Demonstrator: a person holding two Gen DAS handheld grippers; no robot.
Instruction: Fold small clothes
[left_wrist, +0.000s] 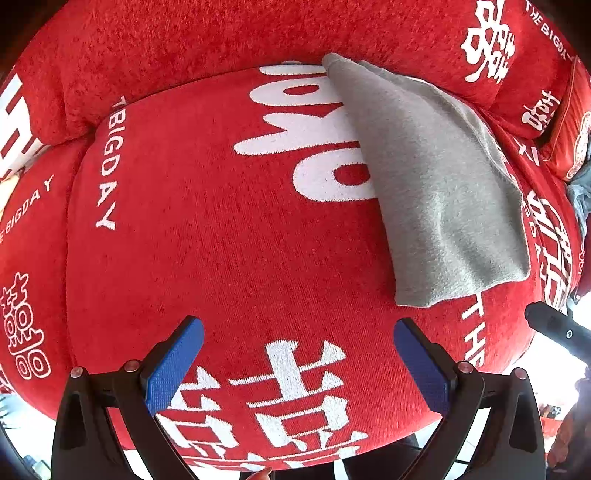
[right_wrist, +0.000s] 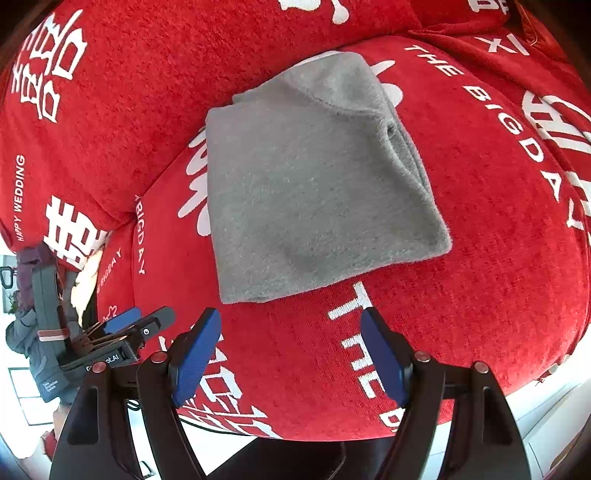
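Folded grey garment (right_wrist: 317, 184) resting on the red sofa cushion (right_wrist: 480, 295)

It lies toward the cushion's back edge, seemingly finished; left gripper (left_wrist: 299, 365) and right gripper (right_wrist: 291, 354) hover near the front edge, jaws apart, empty.

Red sofa (left_wrist: 221, 240) with white lettering; bright pale floor (right_wrist: 546, 413) below.

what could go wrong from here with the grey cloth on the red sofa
1. The grey cloth lies folded, with layered edges showing on its right side; a pinch there may catch only the top layer and undo the fold.
2. The red sofa cover is plush and loose, so open fingers pressing down could grab it along with the cloth.
3. Both the left gripper and right gripper sit close together; reaching at once risks a collision.
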